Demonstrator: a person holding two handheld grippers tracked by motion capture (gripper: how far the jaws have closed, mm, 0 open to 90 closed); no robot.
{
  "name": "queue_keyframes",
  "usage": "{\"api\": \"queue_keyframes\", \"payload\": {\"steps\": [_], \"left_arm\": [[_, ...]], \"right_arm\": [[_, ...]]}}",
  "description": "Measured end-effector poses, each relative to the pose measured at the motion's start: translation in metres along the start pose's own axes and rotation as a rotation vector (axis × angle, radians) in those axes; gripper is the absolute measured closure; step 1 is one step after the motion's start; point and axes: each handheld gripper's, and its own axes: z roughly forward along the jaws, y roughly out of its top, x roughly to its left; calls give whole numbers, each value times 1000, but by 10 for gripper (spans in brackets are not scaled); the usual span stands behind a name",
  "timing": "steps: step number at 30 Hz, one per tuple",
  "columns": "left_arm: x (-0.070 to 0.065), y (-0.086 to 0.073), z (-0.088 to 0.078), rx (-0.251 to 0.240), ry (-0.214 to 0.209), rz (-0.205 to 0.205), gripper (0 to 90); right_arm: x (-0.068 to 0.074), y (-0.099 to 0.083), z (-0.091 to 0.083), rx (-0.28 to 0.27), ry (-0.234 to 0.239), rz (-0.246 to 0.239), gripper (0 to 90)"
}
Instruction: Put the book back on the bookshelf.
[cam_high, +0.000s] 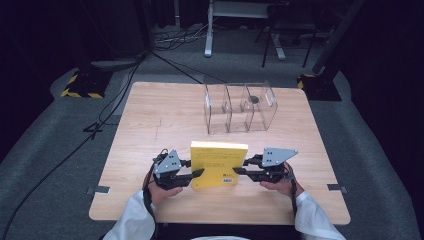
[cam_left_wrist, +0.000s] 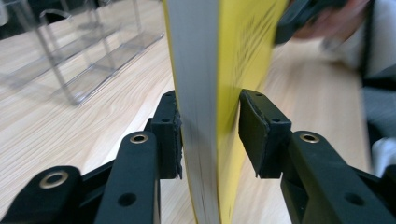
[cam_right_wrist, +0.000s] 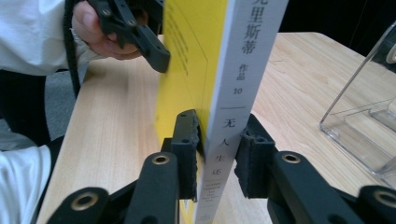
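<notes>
A yellow book (cam_high: 219, 165) stands upright near the table's front edge, its cover with a barcode facing the person. My left gripper (cam_high: 196, 167) is at its left edge. In the left gripper view both pads sit against the book (cam_left_wrist: 201, 84), one on the page edge, one on the yellow cover. My right gripper (cam_high: 240, 166) is at the book's right edge. In the right gripper view its pads clamp the white spine (cam_right_wrist: 233, 70), which bears printed characters. Each gripper view also shows the other gripper (cam_left_wrist: 299, 18) (cam_right_wrist: 135, 37) at the far side of the book.
A clear plastic organiser (cam_high: 240, 107) with three upright compartments stands at the back middle of the wooden table (cam_high: 150, 125); a small dark round thing lies in its right compartment. Bare wood lies between it and the book. Cables and stands are on the floor beyond.
</notes>
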Motion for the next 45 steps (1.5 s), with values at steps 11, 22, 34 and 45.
{"api": "queue_keyframes", "payload": {"steps": [11, 22, 34, 45], "left_arm": [[3, -6, -1, -22, -45, -15, 646], [1, -1, 8, -27, -43, -21, 640], [-14, 17, 44, -20, -99, 8, 631], [-18, 18, 43, 19, -7, 40, 471]], "right_arm": [[3, -7, 0, -26, 92, 21, 700], [8, -14, 15, 34, 31, -5, 732], [16, -28, -15, 34, -38, 15, 691], [17, -29, -17, 35, -55, -2, 754]]}}
